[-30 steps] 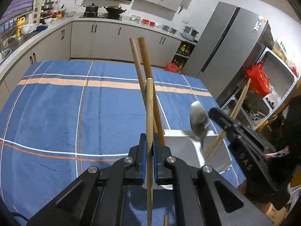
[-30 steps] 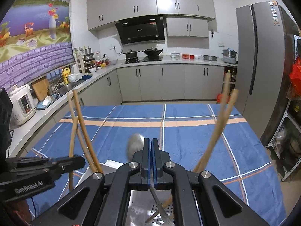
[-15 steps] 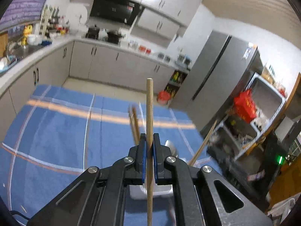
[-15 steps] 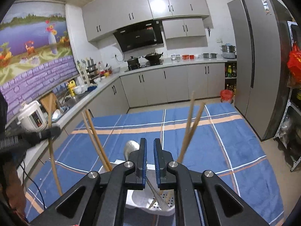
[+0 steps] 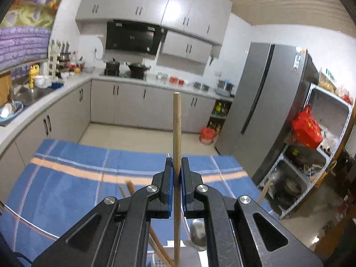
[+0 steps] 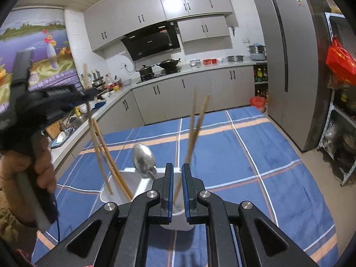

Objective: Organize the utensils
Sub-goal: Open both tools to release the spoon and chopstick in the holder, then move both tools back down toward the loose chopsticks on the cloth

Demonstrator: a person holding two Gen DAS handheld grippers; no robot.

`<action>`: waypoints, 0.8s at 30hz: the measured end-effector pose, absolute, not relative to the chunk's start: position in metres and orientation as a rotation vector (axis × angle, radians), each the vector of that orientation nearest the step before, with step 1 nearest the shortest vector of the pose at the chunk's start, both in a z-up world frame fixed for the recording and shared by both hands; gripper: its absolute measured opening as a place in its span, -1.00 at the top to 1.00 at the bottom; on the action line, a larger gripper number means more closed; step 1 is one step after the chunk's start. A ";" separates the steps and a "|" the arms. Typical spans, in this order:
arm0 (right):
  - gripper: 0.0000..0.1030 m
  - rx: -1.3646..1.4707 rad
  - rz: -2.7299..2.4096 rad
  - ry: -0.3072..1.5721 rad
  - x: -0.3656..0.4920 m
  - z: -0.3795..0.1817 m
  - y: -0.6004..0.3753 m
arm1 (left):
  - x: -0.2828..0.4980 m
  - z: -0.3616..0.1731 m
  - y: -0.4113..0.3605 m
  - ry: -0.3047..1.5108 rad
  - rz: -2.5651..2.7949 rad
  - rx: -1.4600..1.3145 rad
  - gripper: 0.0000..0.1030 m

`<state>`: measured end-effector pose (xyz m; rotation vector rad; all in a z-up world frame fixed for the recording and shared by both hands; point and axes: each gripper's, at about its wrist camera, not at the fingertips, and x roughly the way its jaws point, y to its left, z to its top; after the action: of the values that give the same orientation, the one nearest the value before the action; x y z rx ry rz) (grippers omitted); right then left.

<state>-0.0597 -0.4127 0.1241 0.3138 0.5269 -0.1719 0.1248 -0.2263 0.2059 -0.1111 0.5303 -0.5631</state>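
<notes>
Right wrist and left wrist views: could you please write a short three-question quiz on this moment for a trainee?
1. True or false: the left hand-held gripper is shut on a fork.
2. Where is the metal spoon? A: standing bowl-up in the white utensil holder; B: in a drawer; C: in a mug.
3. Fill in: in the right wrist view, ___ chopsticks lean in the holder's right-hand part.

Key: 1 false, it grips a single wooden chopstick; 2 A; 3 two.
</notes>
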 end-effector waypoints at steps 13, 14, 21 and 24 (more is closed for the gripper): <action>0.47 0.357 -0.234 0.551 -0.090 0.123 -0.427 | 0.109 0.175 -0.226 0.645 -0.582 -0.086 0.87; 0.46 0.358 -0.235 0.554 -0.095 0.125 -0.428 | 0.105 0.179 -0.223 0.643 -0.582 -0.088 0.87; 0.23 0.361 -0.228 0.674 -0.133 0.106 -0.432 | 0.050 0.205 -0.177 0.628 -0.567 -0.117 0.44; 0.22 0.383 -0.202 0.773 -0.150 0.086 -0.431 | 0.021 0.197 -0.156 0.660 -0.556 -0.123 0.29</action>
<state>-0.1503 -0.4312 0.0858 0.3831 0.7727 -0.2023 0.0209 -0.1562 0.1973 -0.1233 0.6604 -0.5555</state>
